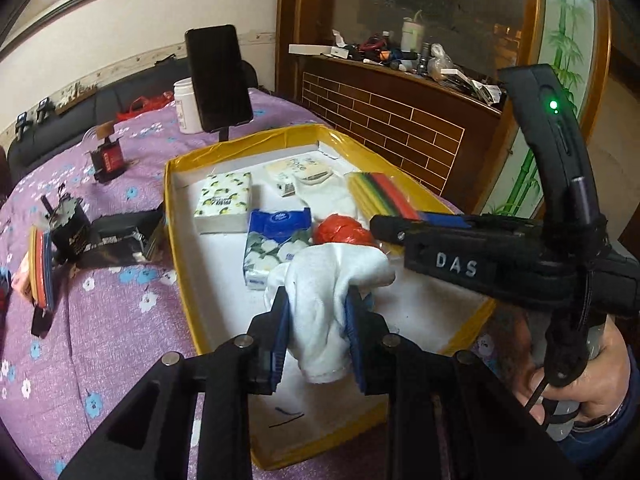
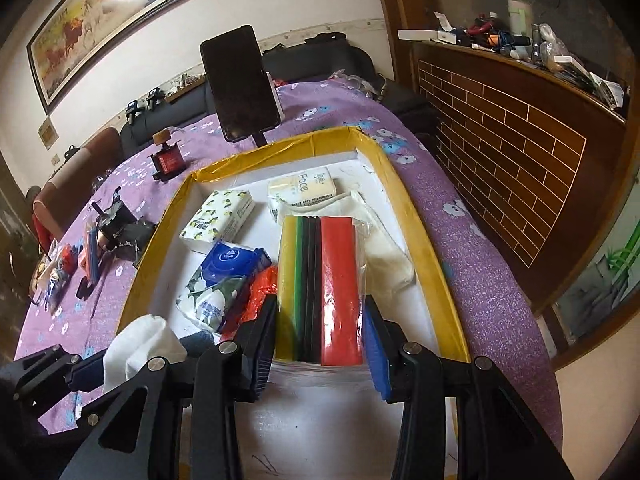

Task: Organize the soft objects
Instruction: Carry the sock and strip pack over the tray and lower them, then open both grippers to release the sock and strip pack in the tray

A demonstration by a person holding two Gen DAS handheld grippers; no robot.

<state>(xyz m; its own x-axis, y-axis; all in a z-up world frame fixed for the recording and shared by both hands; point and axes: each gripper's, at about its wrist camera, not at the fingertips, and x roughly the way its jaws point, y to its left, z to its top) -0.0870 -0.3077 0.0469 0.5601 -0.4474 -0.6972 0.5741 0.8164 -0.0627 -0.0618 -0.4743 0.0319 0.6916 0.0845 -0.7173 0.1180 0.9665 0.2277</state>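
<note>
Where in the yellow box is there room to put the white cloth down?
Bare white floor shows at the near end of the yellow-rimmed tray, by its near rim below the left gripper clamping the white cloth. A smaller patch lies along the left rim, beside the lemon-print tissue pack. The middle and far end are crowded with tissue packs and the coloured sponge pack.

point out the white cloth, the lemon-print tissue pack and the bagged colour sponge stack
white cloth (image 1: 320, 300), left wrist view, on the bunched fabric between the pads.
lemon-print tissue pack (image 1: 226, 196), left wrist view, on its printed top face.
bagged colour sponge stack (image 2: 338, 276), right wrist view, on the red sponge.
</note>
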